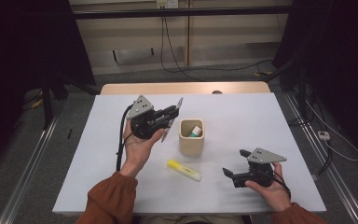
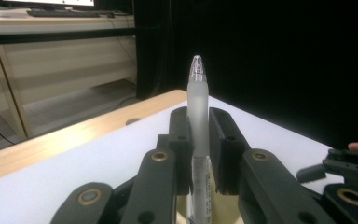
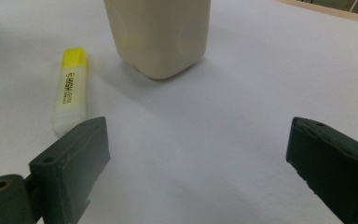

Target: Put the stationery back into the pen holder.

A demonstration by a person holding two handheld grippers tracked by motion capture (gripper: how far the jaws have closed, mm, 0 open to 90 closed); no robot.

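My left gripper [image 1: 171, 113] hovers just left of a beige cup [image 1: 192, 138] and is shut on a frosted clear pen [image 1: 173, 117]. The pen [image 2: 198, 105] stands upright between the jaws of that gripper [image 2: 199, 128], tip pointing up. A white and green marker [image 1: 196, 130] stands inside the cup. A yellow highlighter [image 1: 184, 170] lies on the white table in front of the cup. My right gripper [image 1: 235, 163] rests low at the front right, open and holding nothing. Between its spread jaws [image 3: 198, 154] I see the highlighter [image 3: 70, 88] and the cup [image 3: 161, 32] ahead.
The white tabletop [image 1: 242, 112] has a wooden strip [image 1: 182, 87] along its far edge. Cables run across the floor behind it, and dark curtains hang on both sides. The right gripper [image 2: 349, 165] shows low at the right of the left gripper view.
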